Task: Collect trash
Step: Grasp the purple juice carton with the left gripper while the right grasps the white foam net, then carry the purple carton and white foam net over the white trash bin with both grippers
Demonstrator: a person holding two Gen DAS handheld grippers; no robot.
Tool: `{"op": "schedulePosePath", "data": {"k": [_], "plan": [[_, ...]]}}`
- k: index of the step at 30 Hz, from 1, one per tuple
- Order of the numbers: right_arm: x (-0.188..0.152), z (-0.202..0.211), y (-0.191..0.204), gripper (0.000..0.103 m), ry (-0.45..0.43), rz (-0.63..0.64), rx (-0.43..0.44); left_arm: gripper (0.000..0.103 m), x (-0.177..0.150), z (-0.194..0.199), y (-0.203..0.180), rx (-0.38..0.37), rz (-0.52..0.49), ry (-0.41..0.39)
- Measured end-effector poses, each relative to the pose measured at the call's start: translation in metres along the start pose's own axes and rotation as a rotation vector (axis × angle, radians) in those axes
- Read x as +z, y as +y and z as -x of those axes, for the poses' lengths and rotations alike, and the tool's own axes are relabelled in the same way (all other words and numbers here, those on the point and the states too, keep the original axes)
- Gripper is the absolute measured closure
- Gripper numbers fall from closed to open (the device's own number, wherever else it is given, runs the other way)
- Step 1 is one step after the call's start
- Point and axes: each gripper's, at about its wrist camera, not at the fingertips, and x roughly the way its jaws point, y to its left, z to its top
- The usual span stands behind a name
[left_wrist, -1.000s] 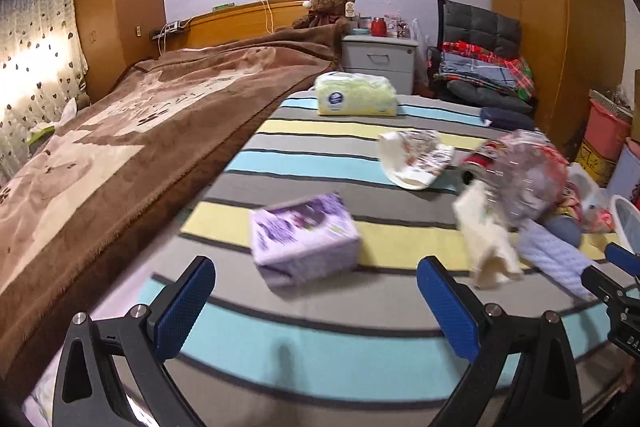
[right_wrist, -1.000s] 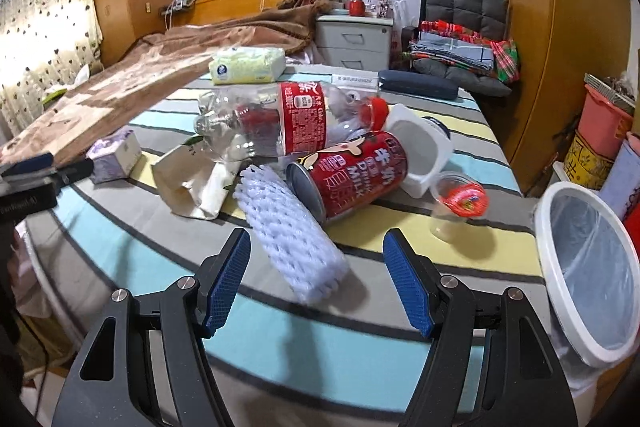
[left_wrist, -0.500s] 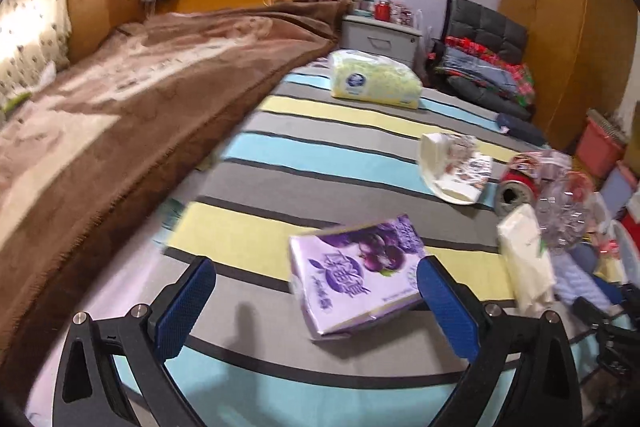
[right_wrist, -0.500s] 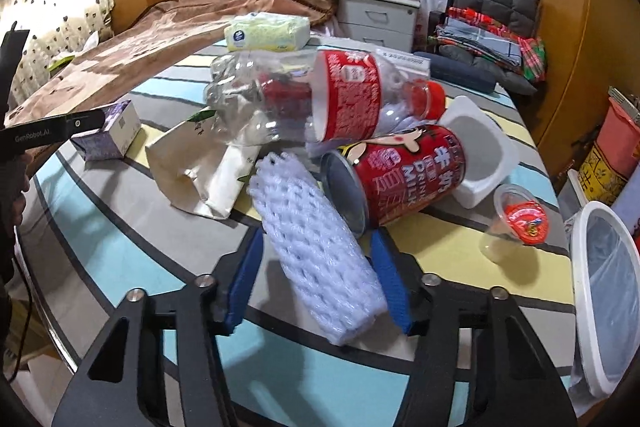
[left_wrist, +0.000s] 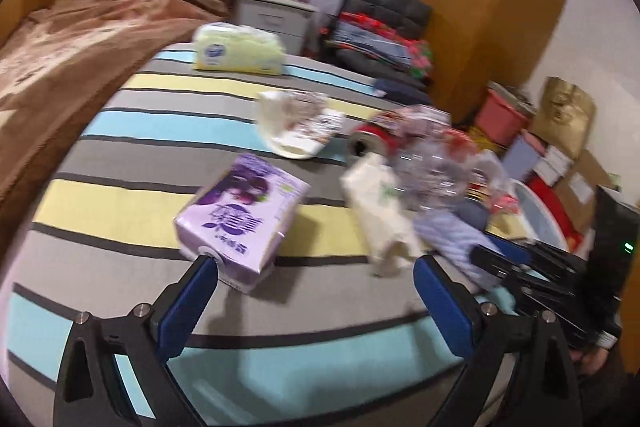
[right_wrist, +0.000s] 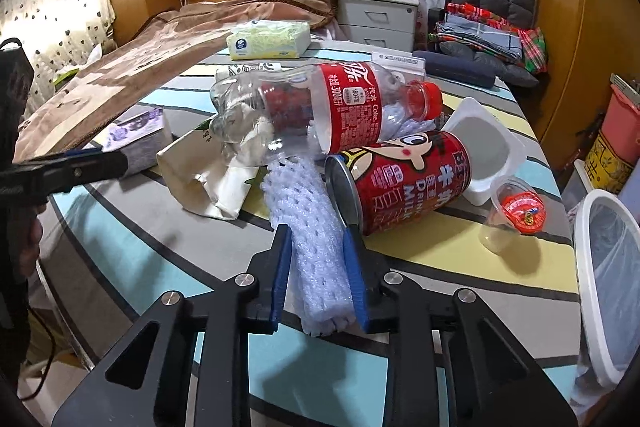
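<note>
Striped bedspread (right_wrist: 460, 291): work surface, trash heaped mid-right.

White-rimmed bin (right_wrist: 600, 287): at bed's right edge, liner in place, nothing visible inside. No piece binned yet, by the look of it.

Clear cola bottle (right_wrist: 320, 107): lying across the heap, red cap pointing right, resting atop the other items.

Red milk-drink can (right_wrist: 404, 179): on its side, open end toward camera, touching the foam sleeve's right flank.

Cream paper bag (right_wrist: 208, 183): crumpled, left of the sleeve, partly under the bottle.

Purple tissue pack (left_wrist: 244, 219): apart from the heap. Now much nearer the left gripper than half a second ago, its near corner touching the left pad.

White foam net sleeve (right_wrist: 316, 251): principal change. Flanked loosely by wide jaws a second ago, now pinched between both blue pads, sides visibly pressed in. First pickup secured, probably; lift and carry to bin outstanding.

White plastic tray (right_wrist: 484, 147) and small sealed cup (right_wrist: 516, 215): right of the can, untouched.

Right gripper (right_wrist: 316, 267): low, near-level over the bedspread, pointing into the heap, narrowed tight onto the sleeve's near end.

Left gripper (left_wrist: 316, 291): spread wide, holding nothing, angled down toward the tissue pack, view motion-blurred.
</note>
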Motion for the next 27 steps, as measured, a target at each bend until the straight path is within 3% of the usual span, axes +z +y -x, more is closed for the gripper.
{"op": "schedulePosePath", "data": {"k": [1, 5, 6, 10, 13, 16, 24, 27], "plan": [[0.000, 0.000, 0.000, 0.076, 0.000, 0.001, 0.000, 0.004, 0.001, 0.003, -0.003, 0.020, -0.017, -0.014], [-0.001, 0.000, 0.000, 0.078, 0.007, 0.000, 0.001, 0.004, 0.011, 0.017, -0.016, 0.319, -0.181, -0.131], [-0.001, 0.000, 0.000, 0.078, 0.005, -0.001, 0.003, 0.004, 0.016, 0.015, -0.014, 0.335, -0.194, -0.125], [-0.001, -0.001, 0.001, 0.079, 0.007, -0.006, 0.008, 0.004, 0.031, -0.012, 0.004, 0.294, -0.149, -0.016], [-0.001, -0.002, 0.000, 0.080, 0.008, -0.009, 0.010, 0.005, 0.033, -0.025, 0.011, 0.272, -0.137, 0.015], [-0.001, -0.002, -0.001, 0.080, 0.008, -0.010, 0.010, 0.018, 0.032, -0.034, 0.020, 0.235, -0.073, 0.052], [-0.001, -0.002, -0.001, 0.081, 0.008, -0.016, 0.014, 0.032, 0.031, -0.047, 0.022, 0.218, -0.063, 0.086], [-0.002, -0.003, -0.001, 0.081, 0.007, -0.019, 0.014, 0.043, 0.031, -0.048, 0.019, 0.235, -0.072, 0.085]]}}
